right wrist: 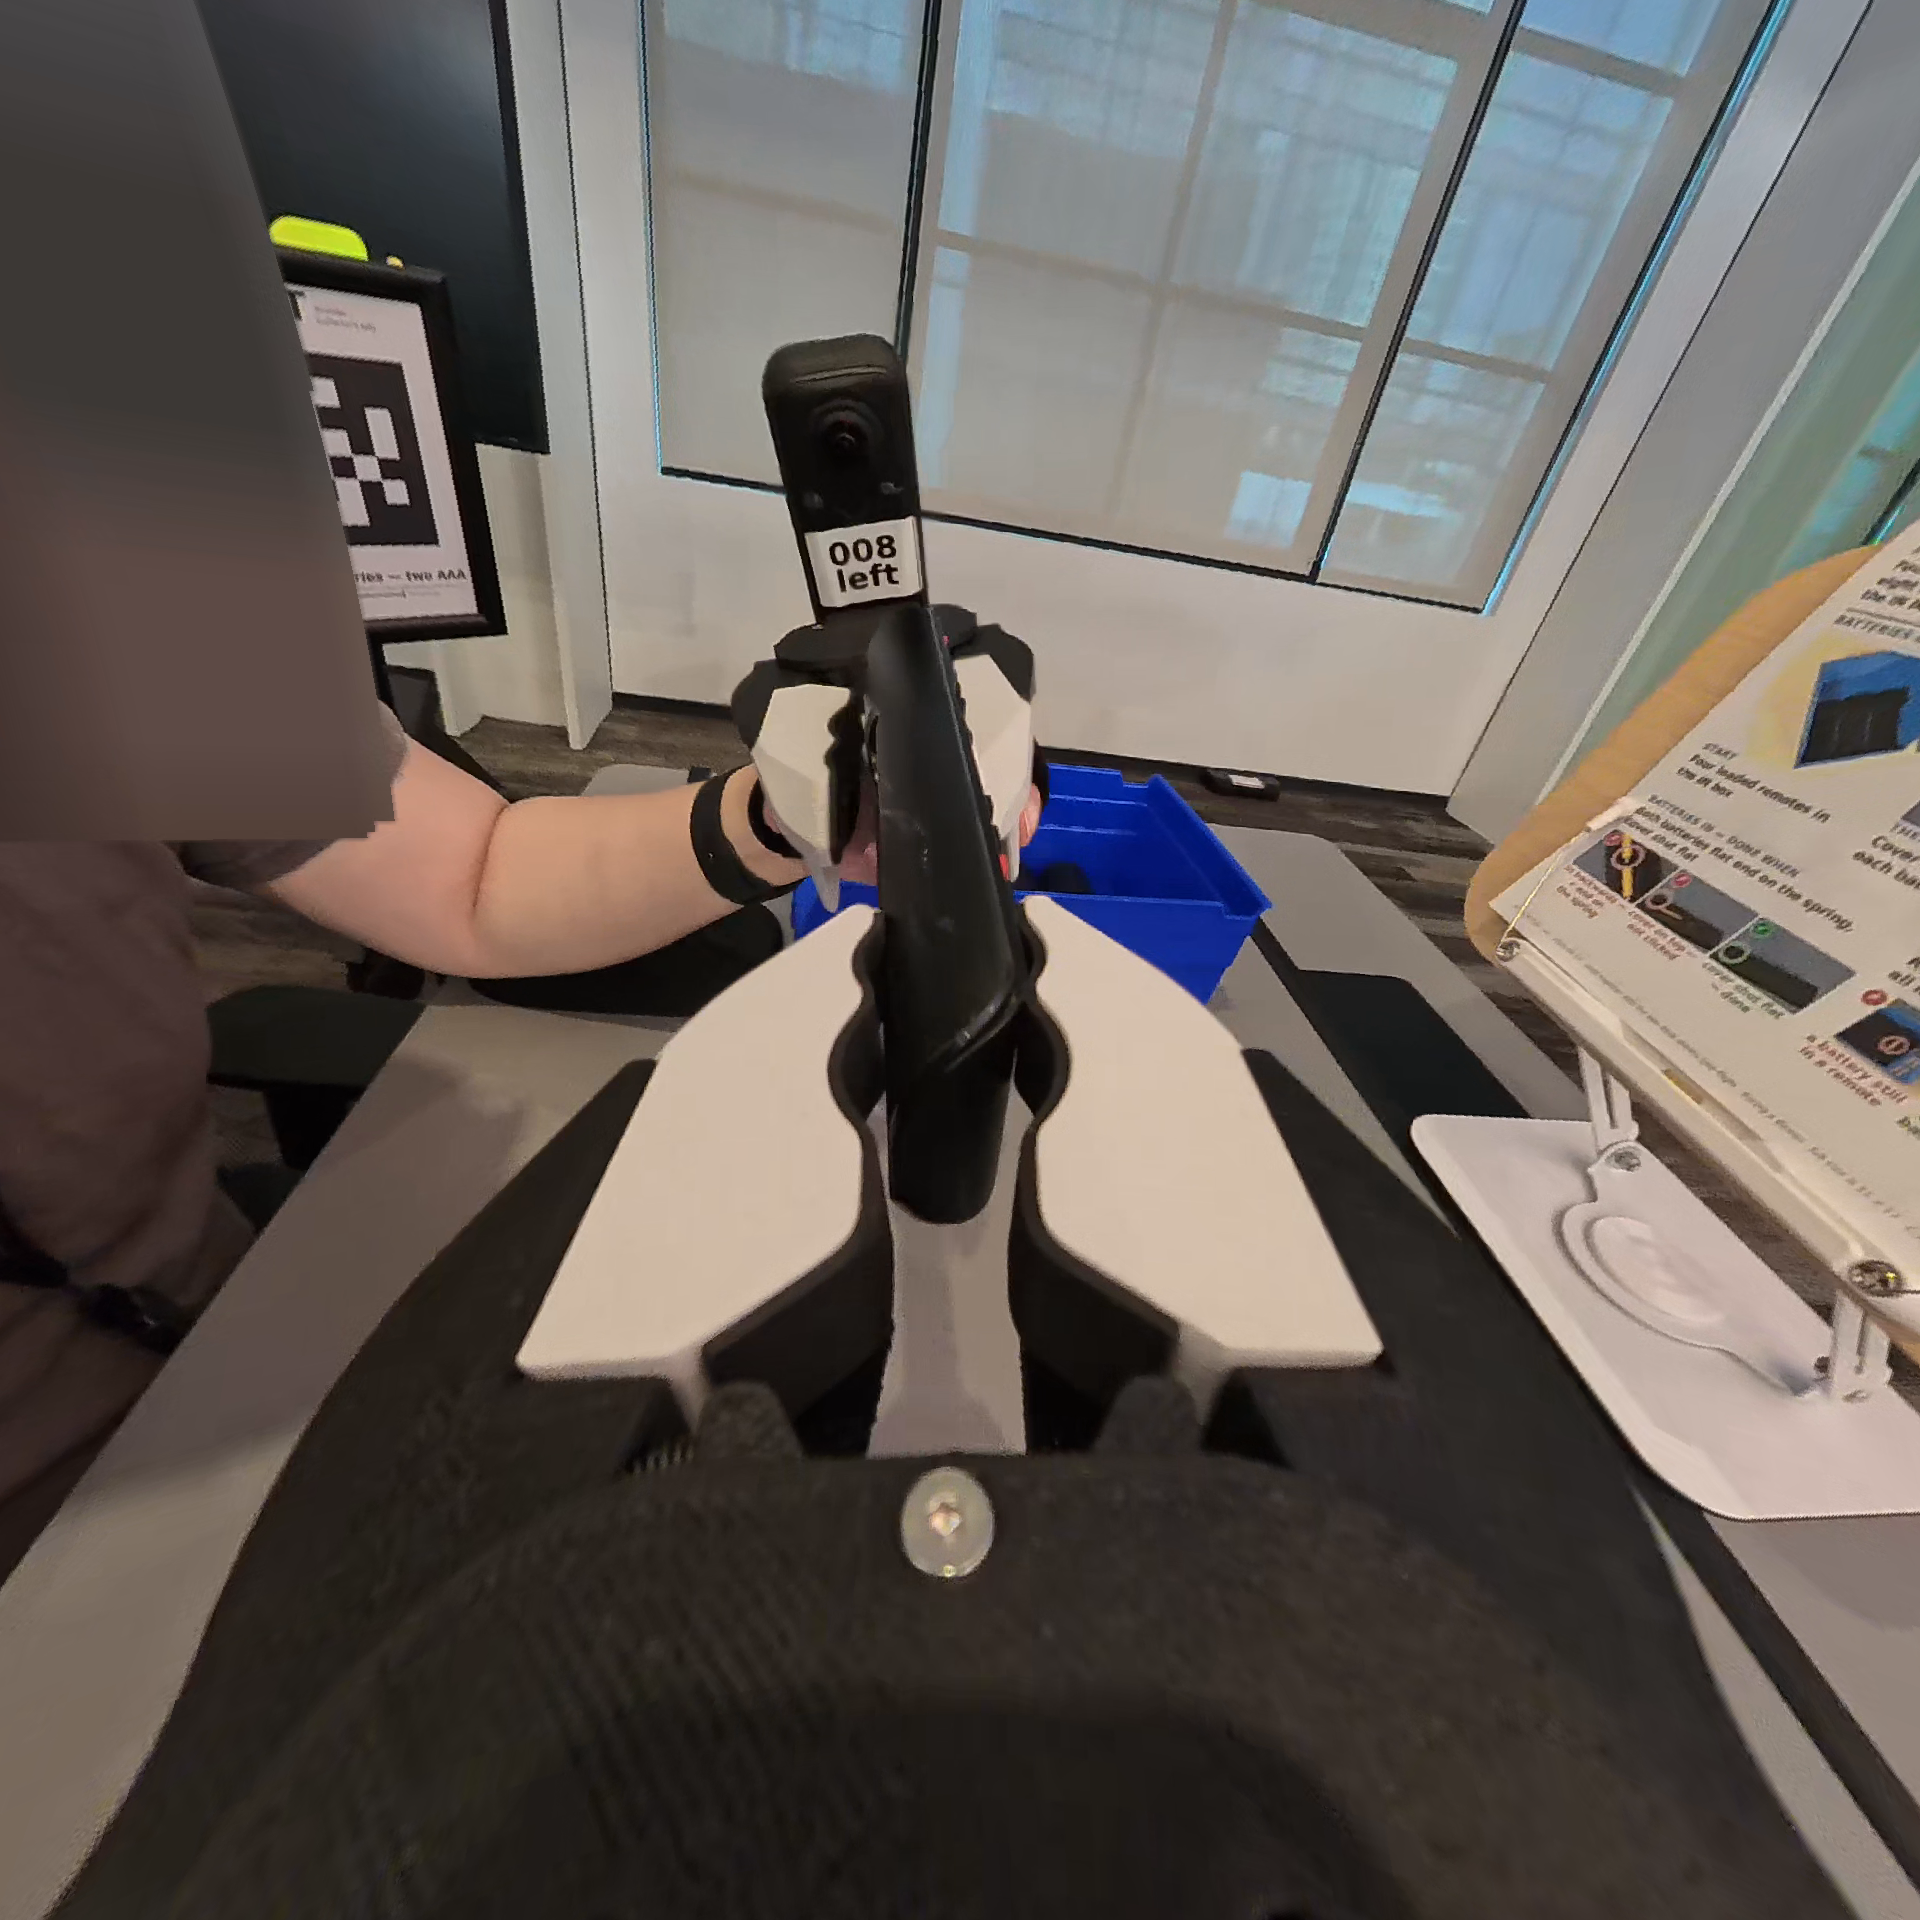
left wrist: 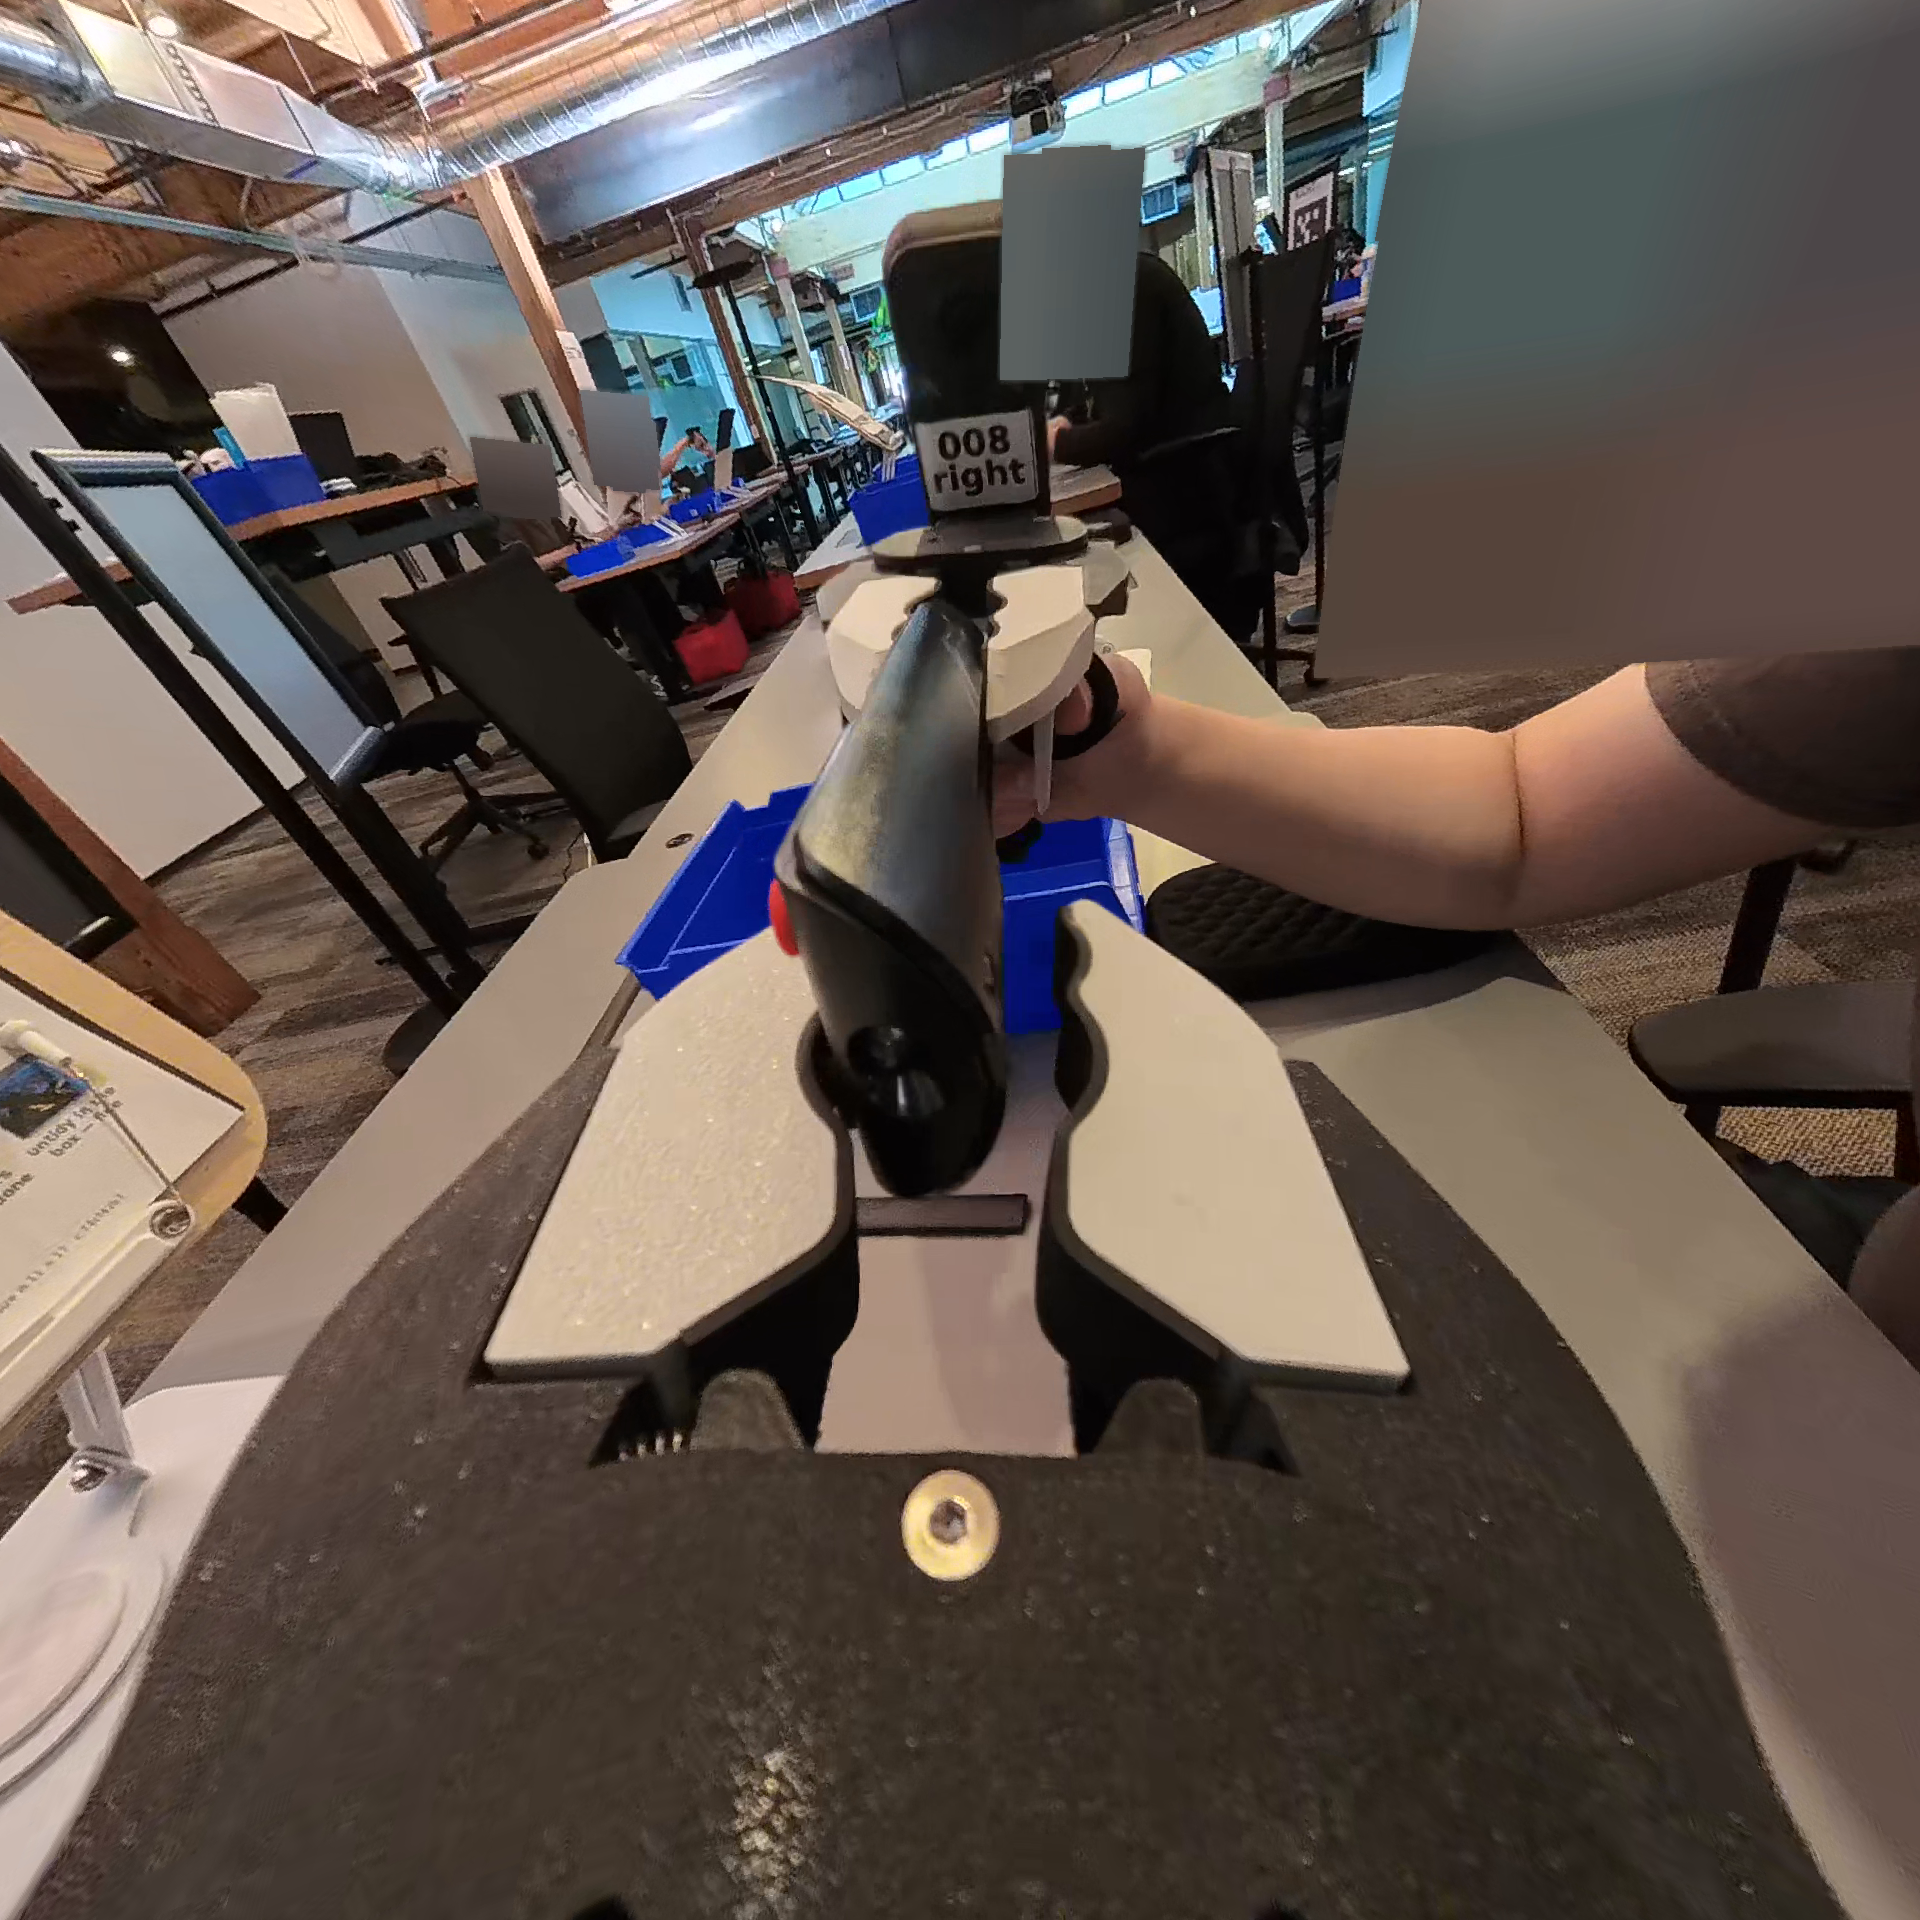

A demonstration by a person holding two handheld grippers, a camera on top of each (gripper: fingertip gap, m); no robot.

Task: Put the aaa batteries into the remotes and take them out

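Black plastic fills the middle of both views: one remote point(left wrist: 904, 935) held in the air between my two tools, above the grey tabletop point(left wrist: 1455, 1091). In the left wrist view, my left tool point(left wrist: 940, 1091) has its white fingers point(left wrist: 707, 1143) set either side of the remote's rounded near end. The left finger touches the casing, but a gap shows beside the right one, so I cannot tell whether that pinch is firm. A red button shows on the remote's left edge. The far end runs up into my right tool point(left wrist: 987, 644), gripped by my right hand point(left wrist: 1091, 748).

In the right wrist view, my right tool point(right wrist: 951, 1039) has its fingers point(right wrist: 748, 1122) pressed in close on the remote point(right wrist: 935, 914), pinching its near end. The far end sits between the fingers of my left tool point(right wrist: 894, 727), held by my left hand point(right wrist: 790, 821), which wears a black wrist strap.

Just below and behind the remote, a blue bin point(right wrist: 1153, 883) stands on the tabletop. An instruction sheet on a white stand point(right wrist: 1662, 1299) rests to the right in that view. No batteries are visible.
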